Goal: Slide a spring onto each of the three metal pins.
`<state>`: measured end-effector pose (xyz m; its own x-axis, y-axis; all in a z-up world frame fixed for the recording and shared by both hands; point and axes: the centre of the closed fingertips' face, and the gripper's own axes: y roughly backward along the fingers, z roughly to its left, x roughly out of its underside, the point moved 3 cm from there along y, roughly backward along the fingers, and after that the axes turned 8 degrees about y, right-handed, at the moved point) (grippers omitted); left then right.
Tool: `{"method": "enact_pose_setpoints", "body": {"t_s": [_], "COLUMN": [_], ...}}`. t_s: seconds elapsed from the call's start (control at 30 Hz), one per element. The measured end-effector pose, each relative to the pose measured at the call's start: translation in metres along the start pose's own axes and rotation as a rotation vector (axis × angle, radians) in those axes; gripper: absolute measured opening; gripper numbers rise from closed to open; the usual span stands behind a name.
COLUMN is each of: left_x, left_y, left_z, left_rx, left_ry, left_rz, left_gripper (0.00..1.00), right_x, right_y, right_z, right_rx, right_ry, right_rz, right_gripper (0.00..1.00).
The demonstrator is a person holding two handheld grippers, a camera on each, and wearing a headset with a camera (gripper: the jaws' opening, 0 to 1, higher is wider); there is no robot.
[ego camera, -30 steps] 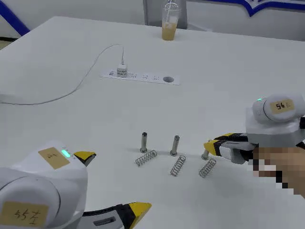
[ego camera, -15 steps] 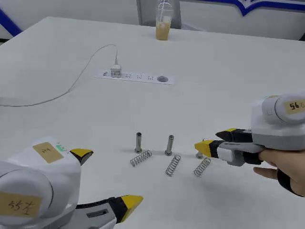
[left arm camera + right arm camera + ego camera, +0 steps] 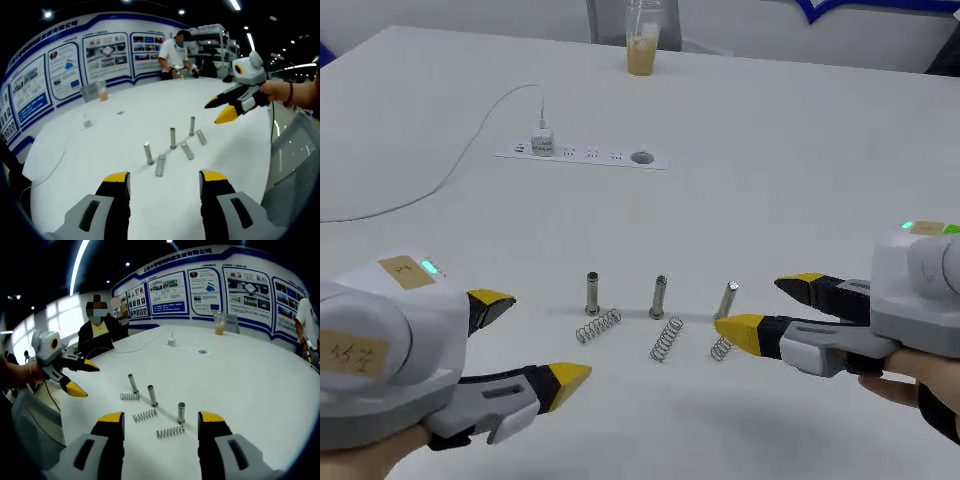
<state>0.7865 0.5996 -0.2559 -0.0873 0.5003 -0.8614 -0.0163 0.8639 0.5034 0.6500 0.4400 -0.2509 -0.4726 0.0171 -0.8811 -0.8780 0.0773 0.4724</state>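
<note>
- White desk (image 3: pixel 770 150) in a hall with blue-framed wall posters (image 3: pixel 210 282); a cup of orange drink (image 3: pixel 640 48) stands near the desk's far edge.
- A power strip (image 3: pixel 582 155) lies in the far half of the desk, with a white plug (image 3: pixel 542 140) in its left end and a cable (image 3: pixel 450 170) trailing toward the left edge.
- Toward the near edge three metal pins stand upright in a row: left pin (image 3: pixel 592 293), middle pin (image 3: pixel 659 297), right pin (image 3: pixel 727 299).
- A spring lies flat just in front of each, none on a pin: left spring (image 3: pixel 598 325), middle spring (image 3: pixel 666 339), right spring (image 3: pixel 721 348), the last partly behind a jaw tip.
- Left gripper (image 3: pixel 545 335) hovers left of the row, jaws spread wide and holding nothing.
- Right gripper (image 3: pixel 750 303) hangs just right of the right pin, jaws parted and bare.
</note>
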Motion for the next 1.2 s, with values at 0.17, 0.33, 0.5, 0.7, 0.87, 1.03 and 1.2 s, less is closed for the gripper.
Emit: {"method": "enact_pose_setpoints", "body": {"t_s": [0.17,0.33,0.5,0.7,0.87,1.03,1.2], "left_x": [0.003,0.010,0.015,0.017,0.017,0.024,0.029], "left_y": [-0.011,-0.024,-0.039,-0.054,-0.065,-0.074,-0.081], "left_z": [0.002,0.004,0.010,0.015,0.016,0.017,0.018], "left_rx": [0.021,0.037,0.058,0.072,0.099,0.110,0.124], "left_ry": [-0.005,-0.018,-0.013,-0.035,-0.002,0.005,0.011], "left_rz": [0.027,0.051,0.060,0.064,0.058,0.091,0.113], "left_gripper": [0.50,0.46,0.41,0.35,0.31,0.29,0.26], "right_x": [0.003,0.006,0.010,0.015,0.019,0.020,0.020], "right_y": [0.005,0.011,0.014,0.018,0.020,0.023,0.024], "right_z": [0.007,0.018,0.026,0.031,0.034,0.036,0.038], "right_rx": [-0.039,-0.071,-0.096,-0.106,-0.103,-0.105,-0.109], "right_ry": [-0.001,0.000,0.001,-0.034,-0.054,-0.062,-0.072], "right_rz": [-0.023,-0.042,-0.054,-0.064,-0.057,-0.059,-0.067], "right_gripper": [0.64,0.67,0.70,0.69,0.68,0.68,0.68]}}
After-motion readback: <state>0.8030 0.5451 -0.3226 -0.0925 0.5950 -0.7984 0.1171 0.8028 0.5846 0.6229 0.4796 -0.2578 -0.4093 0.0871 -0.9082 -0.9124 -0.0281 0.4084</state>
